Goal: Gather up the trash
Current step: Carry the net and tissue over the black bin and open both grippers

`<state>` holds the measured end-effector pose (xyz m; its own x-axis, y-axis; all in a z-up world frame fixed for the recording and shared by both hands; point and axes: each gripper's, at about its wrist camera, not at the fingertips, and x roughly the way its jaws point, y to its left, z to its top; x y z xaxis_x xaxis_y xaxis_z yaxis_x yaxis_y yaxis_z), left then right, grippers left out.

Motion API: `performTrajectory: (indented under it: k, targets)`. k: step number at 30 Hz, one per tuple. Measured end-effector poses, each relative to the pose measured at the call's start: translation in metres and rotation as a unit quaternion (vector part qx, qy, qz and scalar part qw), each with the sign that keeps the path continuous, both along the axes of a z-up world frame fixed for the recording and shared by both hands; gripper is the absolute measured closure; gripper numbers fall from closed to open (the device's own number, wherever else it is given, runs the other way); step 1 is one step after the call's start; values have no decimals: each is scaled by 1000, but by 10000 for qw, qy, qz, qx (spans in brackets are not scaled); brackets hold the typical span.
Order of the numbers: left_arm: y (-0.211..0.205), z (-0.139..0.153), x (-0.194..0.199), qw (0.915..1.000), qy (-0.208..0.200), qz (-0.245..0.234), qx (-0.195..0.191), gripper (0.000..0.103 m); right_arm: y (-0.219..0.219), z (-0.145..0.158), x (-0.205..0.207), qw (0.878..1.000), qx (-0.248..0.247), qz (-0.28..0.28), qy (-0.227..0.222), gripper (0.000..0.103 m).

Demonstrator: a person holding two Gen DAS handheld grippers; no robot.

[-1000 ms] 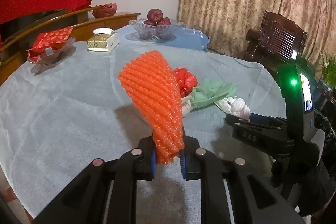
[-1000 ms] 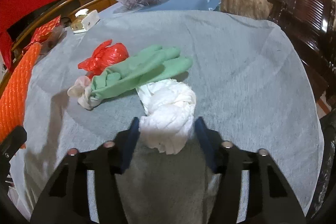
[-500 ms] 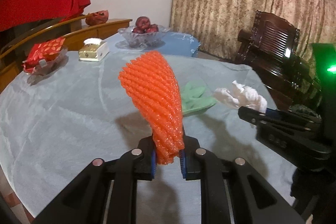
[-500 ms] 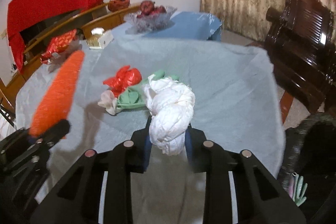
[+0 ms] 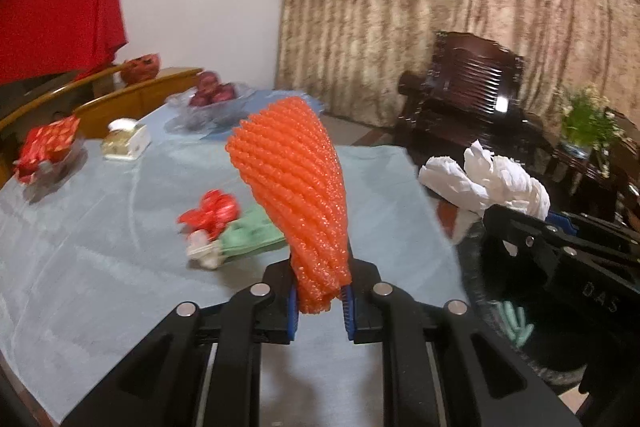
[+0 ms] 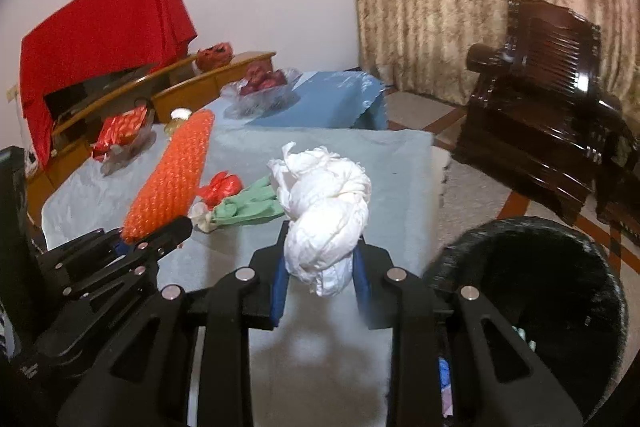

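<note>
Trash is split between the two grippers and the grey-blue covered table (image 6: 400, 163). Far left on the table sits a glass dish of red foil packets (image 5: 44, 151), blurred, with a small white-and-gold box (image 5: 125, 143) next to it; what that box holds I cannot tell. Behind them a glass bowl of dark red fruit (image 6: 262, 87) stands on a blue plastic cover. Nearer the middle, a crumpled red plastic bag (image 5: 212, 213) lies touching a green rubber glove (image 6: 248, 207), whose pale cuff end is smeared by motion. The glove's fingers are hidden behind the orange foam fruit net (image 5: 296, 195) in the left view. That net stands upright and tilted, its lower end pinched between the blue pads of the left gripper (image 5: 322, 303), lifted clear of the table. To its right, the right gripper (image 6: 320, 281) has its jaws pressed onto a knotted white plastic bag (image 6: 324, 215), having just closed in on it; in the left view only the bag's top shows above the gripper's black body. At far right a black trash bin (image 6: 532, 291) stands beside the table, its rim cut off by the frame edge. Something green lies inside (image 5: 516, 321), too dim to name. Beyond it is a dark wooden armchair (image 6: 540, 99) before patterned curtains.
</note>
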<state>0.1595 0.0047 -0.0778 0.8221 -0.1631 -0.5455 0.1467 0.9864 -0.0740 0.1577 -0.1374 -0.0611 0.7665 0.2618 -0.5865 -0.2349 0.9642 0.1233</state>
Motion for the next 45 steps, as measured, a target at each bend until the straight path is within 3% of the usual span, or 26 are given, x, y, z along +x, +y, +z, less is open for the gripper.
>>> performTrajectory:
  k: [9,18,31,34,36,39,41,45]
  targets:
    - [-70,11,1,9970,-107,-765,-11,86,-85,9,-36,9979,18,-626,-143,77]
    - [-150,0,-5,9860,36,-1667,33,86,-155,-7,-65,9902,-159,-1389,-33,76]
    - [-224,-21,0,9696,382,-2416,68,84,-206,-36,-83,9787,-278,-2014,271,74]
    - [-228,-28,6,9669,571,-2486,44,70,-212,-46,-79,9764,-300,-2102,398,62]
    - [-226,-31,8,9657,699,-2500,-14,47,-215,-51,-77,9745,-339,-2172,456,54]
    - [-212,-33,9,9666,745,-2450,-100,41,-218,-57,-79,9733,-336,-2219,473,36]
    - [-204,-33,11,9684,751,-2373,-131,35,-219,-59,-81,9723,-343,-2270,444,17]
    - [-184,-28,13,9719,723,-2229,-238,26,-218,-56,-85,9727,-145,-2293,319,10]
